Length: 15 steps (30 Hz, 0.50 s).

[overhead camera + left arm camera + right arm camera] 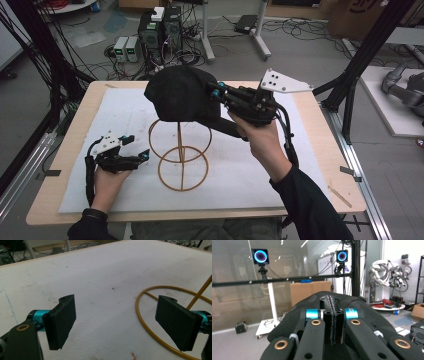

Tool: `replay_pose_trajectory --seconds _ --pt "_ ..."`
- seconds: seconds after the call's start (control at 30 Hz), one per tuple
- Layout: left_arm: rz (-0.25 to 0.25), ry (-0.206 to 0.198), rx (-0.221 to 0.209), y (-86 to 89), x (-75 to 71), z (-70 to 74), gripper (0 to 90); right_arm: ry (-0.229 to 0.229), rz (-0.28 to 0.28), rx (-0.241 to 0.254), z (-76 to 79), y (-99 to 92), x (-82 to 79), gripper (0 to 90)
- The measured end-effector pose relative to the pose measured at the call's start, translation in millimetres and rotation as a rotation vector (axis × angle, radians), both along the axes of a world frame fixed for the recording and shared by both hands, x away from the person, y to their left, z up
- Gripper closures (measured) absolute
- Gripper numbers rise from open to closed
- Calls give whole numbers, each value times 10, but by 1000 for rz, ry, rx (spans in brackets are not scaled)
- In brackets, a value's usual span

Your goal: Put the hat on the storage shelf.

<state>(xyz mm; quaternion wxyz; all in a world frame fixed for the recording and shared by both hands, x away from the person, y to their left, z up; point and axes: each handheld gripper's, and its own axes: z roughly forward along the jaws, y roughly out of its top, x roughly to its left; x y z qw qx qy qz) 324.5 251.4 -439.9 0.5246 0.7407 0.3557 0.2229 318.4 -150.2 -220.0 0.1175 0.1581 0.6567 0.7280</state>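
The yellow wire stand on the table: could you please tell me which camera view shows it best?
The high view shows the wire stand best: both rings and the upright rod appear, with the black cap over its top, pinched by the right gripper. The left gripper view catches part of the base ring between open jaws. In the right gripper view, the cap hides it.
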Motion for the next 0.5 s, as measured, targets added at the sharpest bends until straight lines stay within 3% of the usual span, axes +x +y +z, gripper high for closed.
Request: replay_pose_trajectory --seconds 0.5 --pt "-3 0 2 -32 13 -1 170 -21 59 -119 -343 126 -230 900"
